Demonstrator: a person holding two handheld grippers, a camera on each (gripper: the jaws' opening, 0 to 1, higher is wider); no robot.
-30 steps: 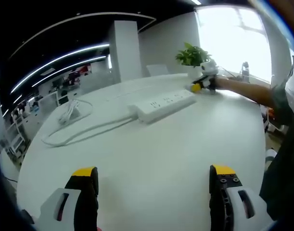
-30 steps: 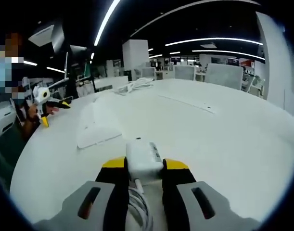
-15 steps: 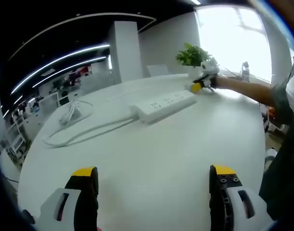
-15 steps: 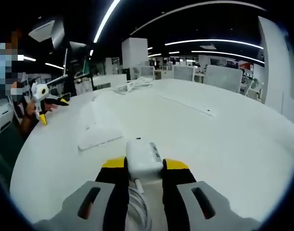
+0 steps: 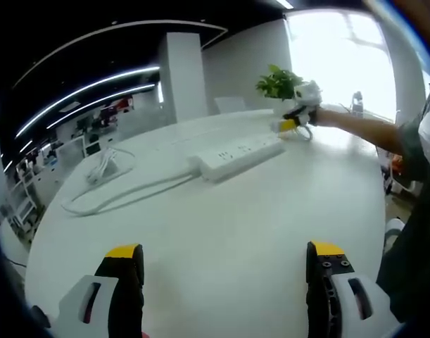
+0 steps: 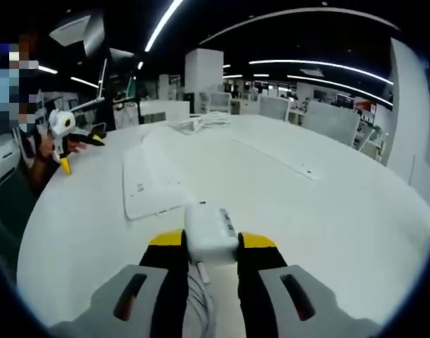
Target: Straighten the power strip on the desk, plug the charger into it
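Observation:
A white power strip (image 5: 236, 153) lies at an angle across the far half of the white desk (image 5: 222, 225), and its white cable (image 5: 109, 196) loops off to the left. My left gripper (image 5: 225, 257) hovers open above the near desk with nothing between its fingers. My right gripper (image 6: 210, 243) is shut on the white charger (image 6: 209, 227), whose cord (image 6: 200, 296) trails back under the jaws. It is held above the desk just short of the power strip (image 6: 150, 184). The right gripper (image 5: 293, 121) is off the strip's right end. The left gripper (image 6: 79, 153) is at the far left.
A potted green plant (image 5: 281, 81) stands at the back right of the desk, near a bright window. A bundle of white cable (image 6: 200, 121) lies beyond the strip's far end. A person's forearm (image 5: 369, 134) reaches in from the right. Office desks and chairs fill the background.
My right gripper has risen a little with the charger and looks down on the power strip more. The left gripper has stayed put.

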